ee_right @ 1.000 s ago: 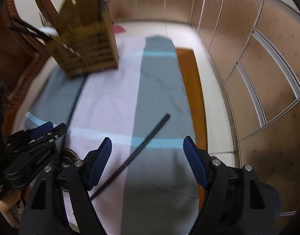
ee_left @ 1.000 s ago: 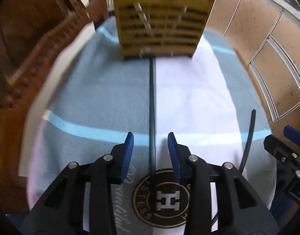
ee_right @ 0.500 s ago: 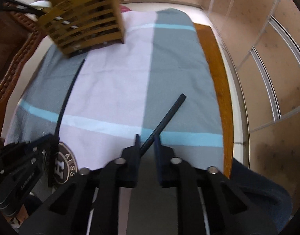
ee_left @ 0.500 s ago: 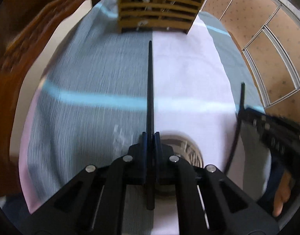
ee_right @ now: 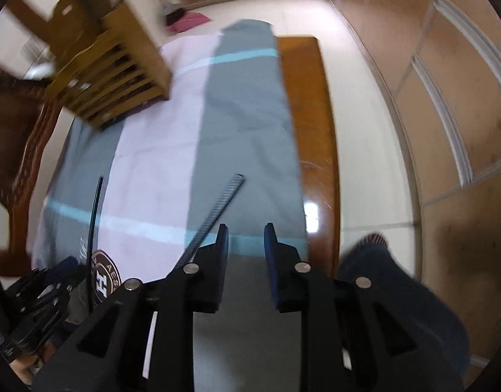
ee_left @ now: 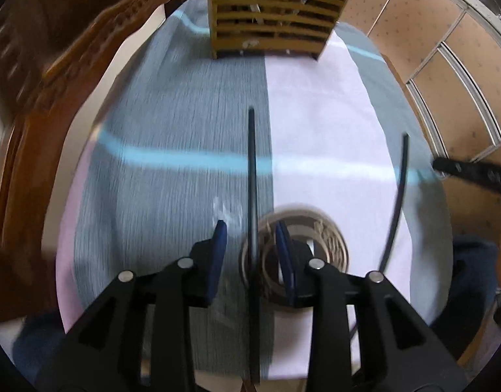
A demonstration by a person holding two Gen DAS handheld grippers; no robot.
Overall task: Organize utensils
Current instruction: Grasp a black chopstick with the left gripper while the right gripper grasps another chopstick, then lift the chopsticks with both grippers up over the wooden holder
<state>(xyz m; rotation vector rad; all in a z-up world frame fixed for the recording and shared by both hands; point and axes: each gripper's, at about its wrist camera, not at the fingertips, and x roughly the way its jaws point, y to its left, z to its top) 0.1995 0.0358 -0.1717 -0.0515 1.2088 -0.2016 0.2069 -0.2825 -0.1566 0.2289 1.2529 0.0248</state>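
Your left gripper (ee_left: 250, 245) points steeply down at the cloth (ee_left: 172, 124), and its jaws have just been opening. They stand a little apart now. A black chopstick (ee_left: 252, 170) runs between the blue pads (ee_left: 219, 248), but no pad presses on it; you can see a gap on each side. Its far tip points toward the slatted wooden utensil holder (ee_left: 276, 19), which stands at the far end of the cloth, well apart from the tip.

Your right gripper (ee_right: 245, 245) also has its jaws slightly apart after just opening. The second black chopstick (ee_right: 218, 209) is not between them: it lies slanted on the cloth and passes just outside the left finger. In the left wrist view this same chopstick lies near the right edge of the cloth.

The round logo with the letter H (ee_right: 103, 277) is printed on the cloth near you, partly under the left gripper. The cloth covers a wooden table (ee_right: 312, 130).
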